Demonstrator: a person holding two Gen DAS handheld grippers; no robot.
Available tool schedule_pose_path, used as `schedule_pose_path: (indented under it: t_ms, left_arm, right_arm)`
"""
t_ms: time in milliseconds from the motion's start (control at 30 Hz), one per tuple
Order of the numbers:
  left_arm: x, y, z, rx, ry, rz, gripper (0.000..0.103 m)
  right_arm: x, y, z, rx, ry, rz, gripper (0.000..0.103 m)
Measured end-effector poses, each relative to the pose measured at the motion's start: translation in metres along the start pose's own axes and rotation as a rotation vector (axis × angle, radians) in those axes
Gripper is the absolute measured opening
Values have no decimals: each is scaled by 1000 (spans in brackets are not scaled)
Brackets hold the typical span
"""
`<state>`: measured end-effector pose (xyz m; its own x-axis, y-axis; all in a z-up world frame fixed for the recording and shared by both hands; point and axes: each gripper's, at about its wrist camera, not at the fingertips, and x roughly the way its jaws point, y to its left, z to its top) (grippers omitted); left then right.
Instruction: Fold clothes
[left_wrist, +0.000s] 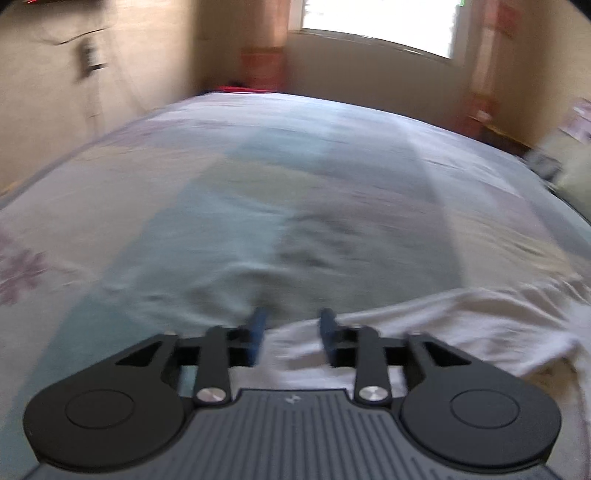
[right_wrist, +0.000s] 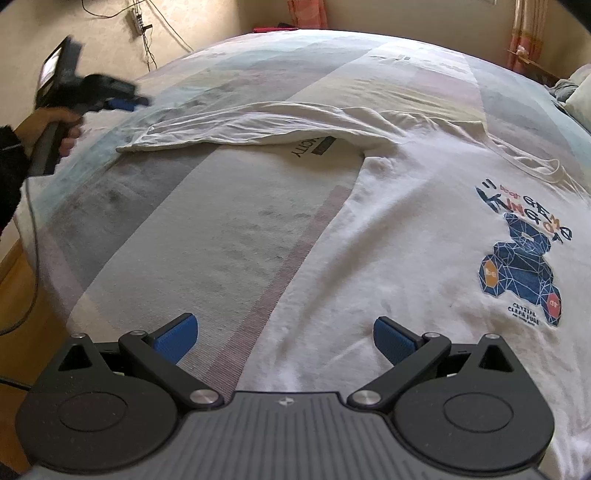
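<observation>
Bed (right_wrist: 207, 229) fills both views, its striped sheet bare toward the near edge. Shirt (right_wrist: 406, 236), white with a blue bear print (right_wrist: 521, 266), lies flat over the right half of the right wrist view; one side or sleeve (right_wrist: 236, 125) is folded across the top in a long rumpled band that ends near the left gripper. In the left wrist view the same cloth (left_wrist: 424, 332) shows as a blurred white edge low and to the right.

Right gripper (right_wrist: 286, 338) hovers over the shirt's near edge with its jaws spread wide, holding nothing. Left gripper (left_wrist: 293, 334) has its jaws partly apart with a clear gap; white cloth shows through the gap, but the pads do not seem to press on it. In the right wrist view it hangs blurred (right_wrist: 127, 103) above the band's end, in the person's hand (right_wrist: 64, 127).

Risks, as I judge them: the folded band is loose and creased, so a careless brush from the left gripper could drag it askew. The right gripper, so wide, may pinch sheet along with shirt at the hem. A cable (right_wrist: 35, 258) hangs at the bed's left side and could snag.
</observation>
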<state>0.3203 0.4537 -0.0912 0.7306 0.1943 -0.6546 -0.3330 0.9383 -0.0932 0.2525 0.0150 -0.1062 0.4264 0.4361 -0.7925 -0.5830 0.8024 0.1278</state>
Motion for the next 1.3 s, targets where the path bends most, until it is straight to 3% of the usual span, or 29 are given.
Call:
schedule_pose_path:
  t_ms: [133,267,367,500,600,633,733,800,1000,1167,1300]
  left_arm:
    - [26,-54,-6,63,33,-150,44]
    - [52,-79,-23,158,55,-121,44]
    - [48,-55,-39,174,48,-67,46]
    - [26,-5,-53,109,60,-27,53]
    - [14,-1,-42,93,92,-17,46]
    - [10,-7,-35,107,84,-16,46]
    - [6,-49,-14,139,22,-141,57]
    - [14,-89,-3,178,0,-211,58]
    - [59,-208,-6,309,22,-350,59]
    - [75,-227,-30,333,80,-341,58]
    - [47,-209,-36,365,5,-309,59]
  right_arm:
    - [-2,0,0,-6,-2,-17,103]
    - [-4,-5,3,6,-10,-35,103]
    - [-3,-13,3,28,-13,-43,103]
    - [1,-24,2,65,-13,-45,103]
    - [6,-30,1,98,-12,-44,103]
    - [7,-32,1,109,-12,-43,103]
    - [7,-32,2,119,-20,-33,103]
    - [6,-30,2,109,-21,-39,103]
    - [4,-35,1,112,-19,-58,103]
    - [6,-45,-4,128,-12,-65,103]
    - [10,-52,-8,151,-10,-49,103]
